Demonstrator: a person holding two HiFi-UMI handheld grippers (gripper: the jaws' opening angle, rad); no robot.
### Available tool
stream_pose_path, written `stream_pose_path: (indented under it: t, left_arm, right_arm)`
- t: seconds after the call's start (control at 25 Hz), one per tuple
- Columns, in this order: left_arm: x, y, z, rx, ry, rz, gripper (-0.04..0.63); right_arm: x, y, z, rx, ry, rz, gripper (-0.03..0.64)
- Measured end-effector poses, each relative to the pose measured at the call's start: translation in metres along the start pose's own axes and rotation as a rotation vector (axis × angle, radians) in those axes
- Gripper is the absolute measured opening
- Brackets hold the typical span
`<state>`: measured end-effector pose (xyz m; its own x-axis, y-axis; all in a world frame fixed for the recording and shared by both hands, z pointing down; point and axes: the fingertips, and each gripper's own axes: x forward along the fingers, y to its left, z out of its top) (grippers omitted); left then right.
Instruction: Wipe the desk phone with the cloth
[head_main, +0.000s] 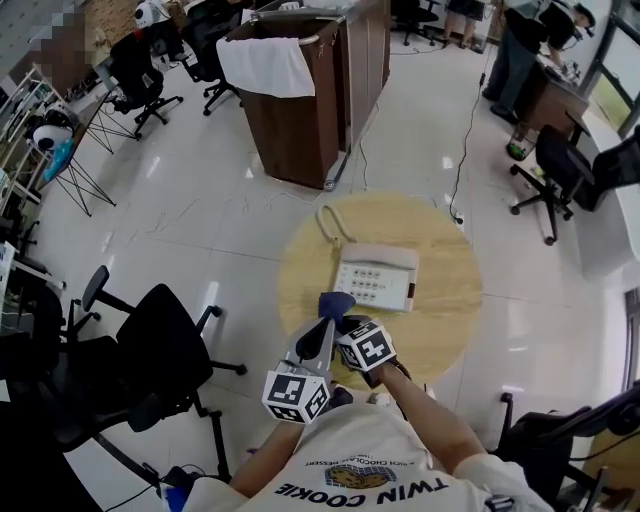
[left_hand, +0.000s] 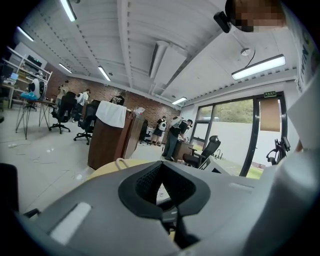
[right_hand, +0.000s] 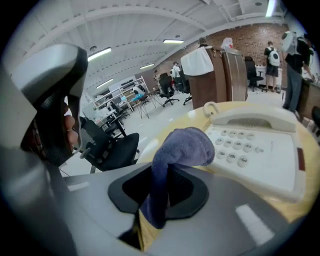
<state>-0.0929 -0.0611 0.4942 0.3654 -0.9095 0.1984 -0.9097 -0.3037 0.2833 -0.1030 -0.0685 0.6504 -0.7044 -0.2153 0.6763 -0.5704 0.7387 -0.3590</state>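
Desk phone (head_main: 375, 277) is seen at the middle of the round wooden table (head_main: 445, 325), keypad up, handset (head_main: 372, 257) cradled along its far edge. Coiled cord (head_main: 328, 222) is looped off its far-left corner. Purple cloth (head_main: 335, 302) is held just near-left of the phone, above the table's near edge; contact with the phone cannot be told. The cloth is pinched between the jaws of the right gripper (right_hand: 161, 192), its bunched end standing up past the jaws. The left gripper (left_hand: 161, 189) is held just left of the right one, its jaws pressed together with nothing between them. A black office chair (head_main: 170, 350) is seen on the floor to the left. A wooden stand (head_main: 305, 120) draped with white fabric (head_main: 265, 65) is seen far behind the table.
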Motion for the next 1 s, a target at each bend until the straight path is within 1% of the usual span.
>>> stream_pose_path:
  t: [0.16,0.44,0.68,1.0]
  left_arm:
    - [-0.008,0.013,0.0,0.0,0.002,0.026,-0.009]
    - [-0.01,0.027,0.001,-0.002,0.006,0.046,-0.009]
    - [-0.005,0.024,-0.002,-0.004,0.013,0.022,-0.009]
    - [0.015,0.001,-0.005,0.005,0.023,-0.037,-0.009]
  right_arm:
    - [0.021,0.006,-0.007,0.0,0.049,0.015,0.066]
    - [0.034,-0.016,-0.008,0.098,0.072,-0.004,0.066]
    - [0.025,-0.037,-0.015,0.153,0.075,-0.045,0.066]
    - [0.001,-0.057,-0.028,0.199,0.048,-0.087,0.067]
